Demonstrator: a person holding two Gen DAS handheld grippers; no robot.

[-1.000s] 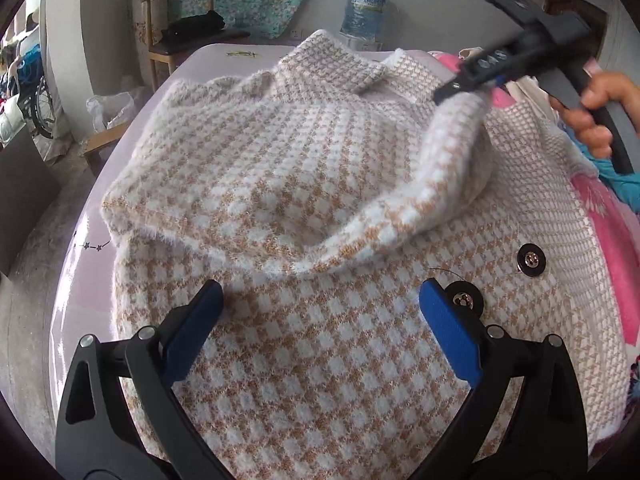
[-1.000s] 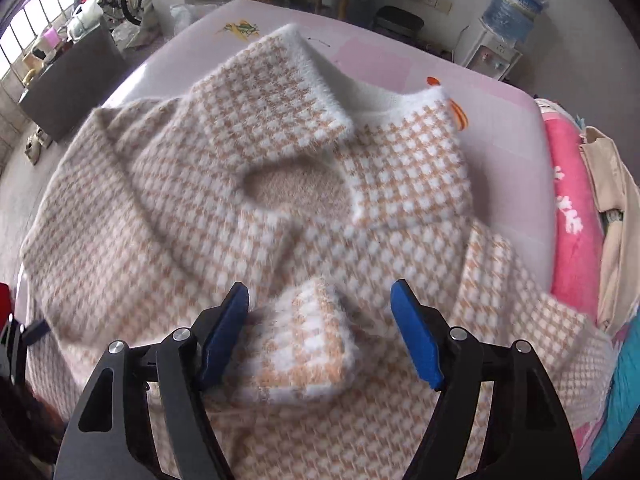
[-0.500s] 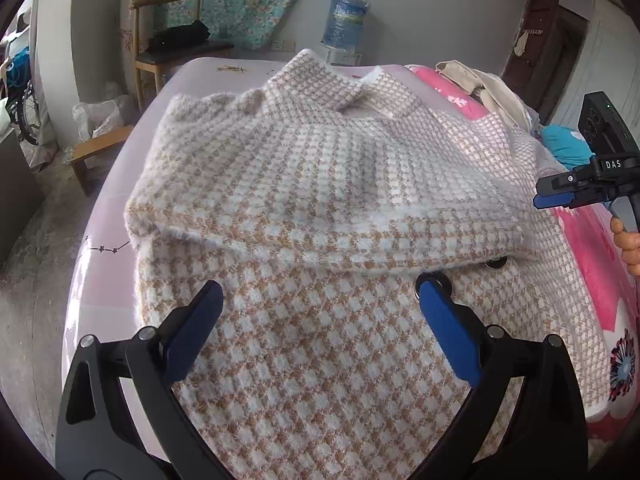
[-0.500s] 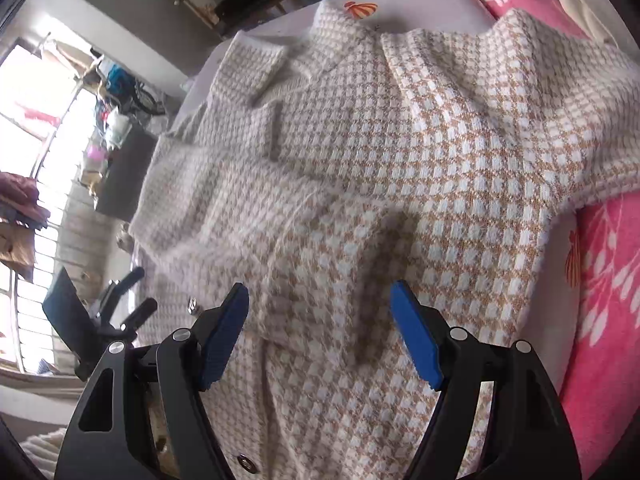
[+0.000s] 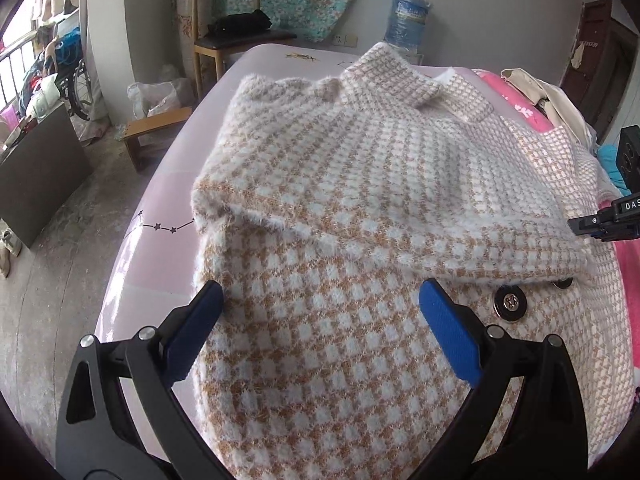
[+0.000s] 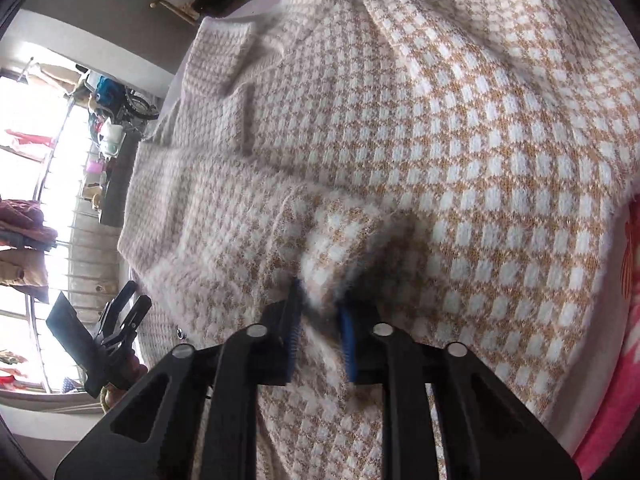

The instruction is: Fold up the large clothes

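Folding the sleeve across

My right gripper (image 6: 320, 312) has just closed on the cardigan (image 6: 460, 140) cuff; left gripper (image 5: 320, 328) gapes empty; next, carry it inward.

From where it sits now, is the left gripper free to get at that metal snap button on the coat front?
Probably yes. The left gripper is open just above the coat, and the snap button lies uncovered beside its right finger, below the folded sleeve.
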